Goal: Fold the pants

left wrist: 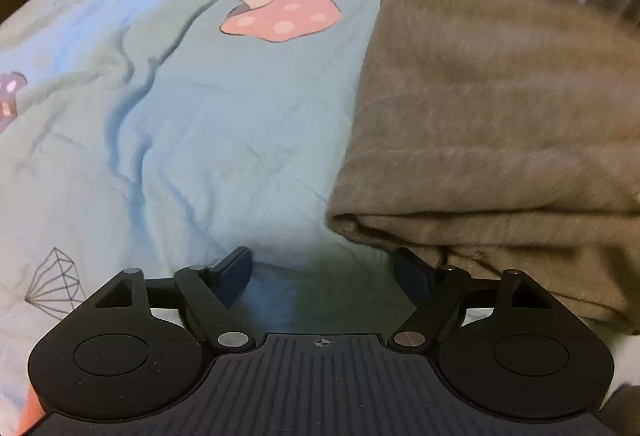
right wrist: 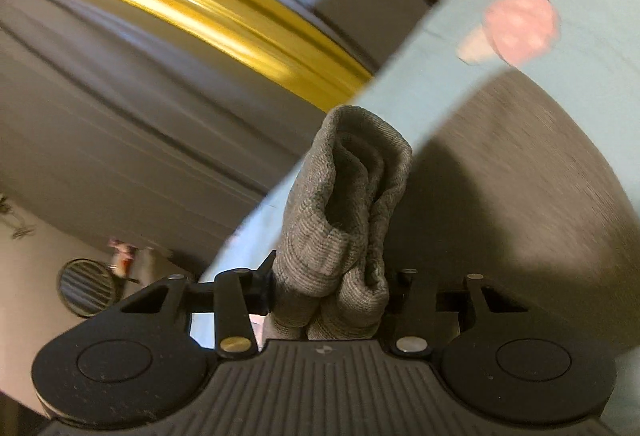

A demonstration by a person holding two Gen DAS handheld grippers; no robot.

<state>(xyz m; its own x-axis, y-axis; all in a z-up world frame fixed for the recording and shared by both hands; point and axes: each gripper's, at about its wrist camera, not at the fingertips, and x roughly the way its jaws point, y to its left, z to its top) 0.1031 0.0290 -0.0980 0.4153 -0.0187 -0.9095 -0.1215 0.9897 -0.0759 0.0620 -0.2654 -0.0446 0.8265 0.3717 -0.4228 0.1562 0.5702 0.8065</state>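
Observation:
The grey-brown knit pants [left wrist: 492, 124] lie folded in layers on the right of the light blue bedsheet [left wrist: 208, 140]. My left gripper [left wrist: 322, 270] is open and empty, its right finger just under the near folded edge of the pants. In the right wrist view my right gripper [right wrist: 328, 288] is shut on a bunched ribbed end of the pants [right wrist: 340, 220], which sticks up between the fingers. More of the pants [right wrist: 532, 172] spreads blurred over the sheet behind it.
The bedsheet carries a pink mushroom print [left wrist: 280, 12] and a diamond drawing [left wrist: 56, 280], with creases on the left. Beyond the bed edge hang grey and yellow curtains [right wrist: 168, 20]. A round vent [right wrist: 86, 286] sits low on the wall.

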